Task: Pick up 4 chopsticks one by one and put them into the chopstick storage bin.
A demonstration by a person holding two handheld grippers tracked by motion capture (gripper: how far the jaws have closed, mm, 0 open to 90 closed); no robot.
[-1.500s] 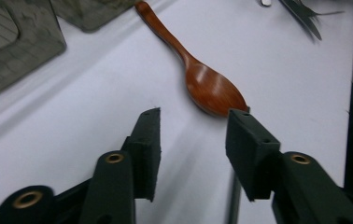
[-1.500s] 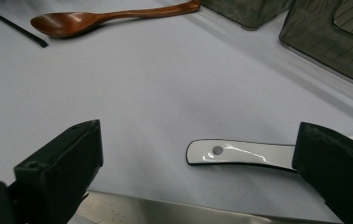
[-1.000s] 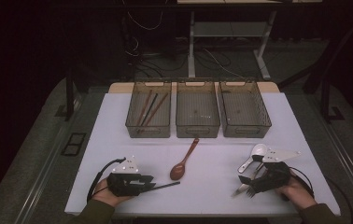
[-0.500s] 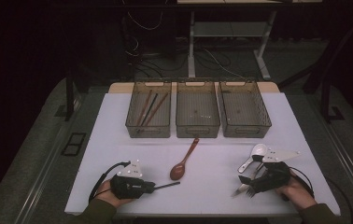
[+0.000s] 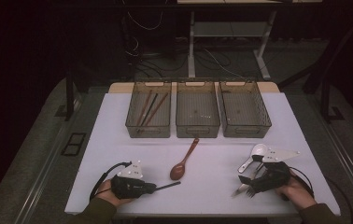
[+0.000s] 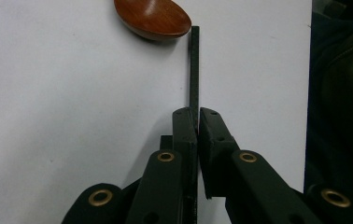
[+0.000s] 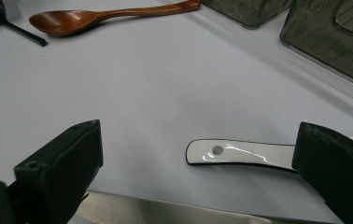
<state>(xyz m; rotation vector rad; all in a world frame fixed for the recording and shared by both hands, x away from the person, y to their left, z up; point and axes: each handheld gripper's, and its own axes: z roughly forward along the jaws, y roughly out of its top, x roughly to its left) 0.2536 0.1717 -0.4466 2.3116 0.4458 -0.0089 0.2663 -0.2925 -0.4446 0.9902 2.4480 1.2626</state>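
The left gripper point(image 5: 158, 188) lies low on the white table point(image 5: 118, 140), and its jaws have just been closing on a thin black chopstick point(image 6: 194, 70), which now sits clamped between the two pads. In the left gripper view the stick runs straight out ahead of the jaws, and its far end stops just beside the bowl of a brown wooden spoon point(image 6: 152, 17); whether the two touch is hard to tell from this angle. The right gripper point(image 7: 198, 172) has its jaws wide apart with nothing pressed between them. Between these jaws, a little ahead, lies the handle of a white ceramic spoon point(image 7: 240, 153), nearer to the right jaw and flat on the table. Under the jaws passes a shiny metal blade, perhaps a knife point(image 7: 174, 212). Far beyond both grippers stand three smoky plastic bins point(image 5: 198, 109) in a row; the left one holds several chopsticks.
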